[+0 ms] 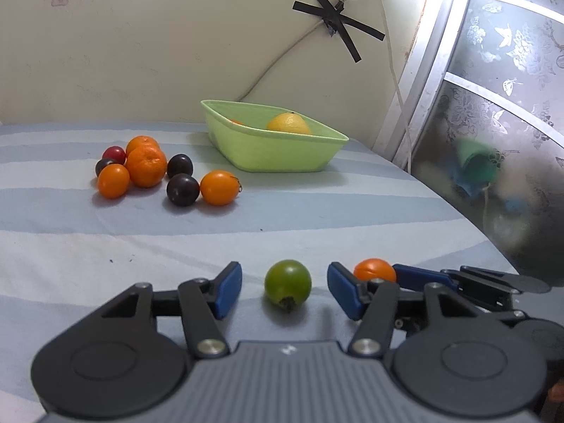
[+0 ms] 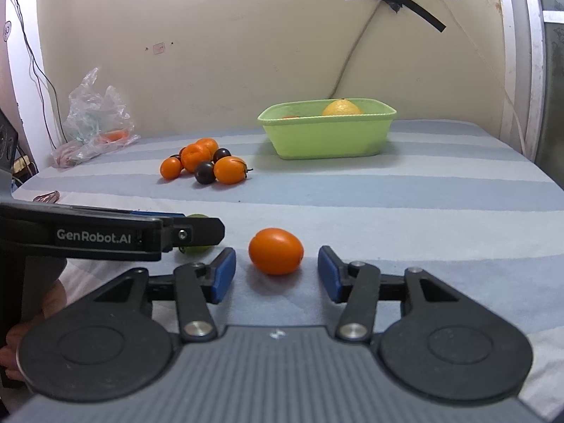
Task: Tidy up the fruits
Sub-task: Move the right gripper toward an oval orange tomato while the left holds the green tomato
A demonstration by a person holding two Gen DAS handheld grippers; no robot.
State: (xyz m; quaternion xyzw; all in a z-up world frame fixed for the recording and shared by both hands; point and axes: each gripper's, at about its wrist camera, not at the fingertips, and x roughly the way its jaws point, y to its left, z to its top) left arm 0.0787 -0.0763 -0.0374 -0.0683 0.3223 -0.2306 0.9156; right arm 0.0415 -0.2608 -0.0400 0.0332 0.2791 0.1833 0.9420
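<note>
A green tomato (image 1: 288,286) lies on the striped cloth between the blue pads of my left gripper (image 1: 284,290), with a gap on each side; the jaws stand open. An orange tomato (image 2: 276,250) lies between the pads of my right gripper (image 2: 276,273), also untouched and open. In the left wrist view the orange tomato (image 1: 375,270) shows behind the right pad, beside the right gripper's fingers (image 1: 419,276). A light green basket (image 1: 331,148) at the back holds a yellow lemon (image 1: 289,124) and something orange. A heap of oranges, orange tomatoes and dark plums (image 1: 146,167) lies left of it.
A crumpled plastic bag (image 2: 93,120) sits at the back left by the wall. Cables hang down the wall, taped with a black cross (image 1: 340,21). A patterned glass door (image 1: 500,123) borders the right side. The striped cloth (image 2: 423,211) spreads between the grippers and the basket.
</note>
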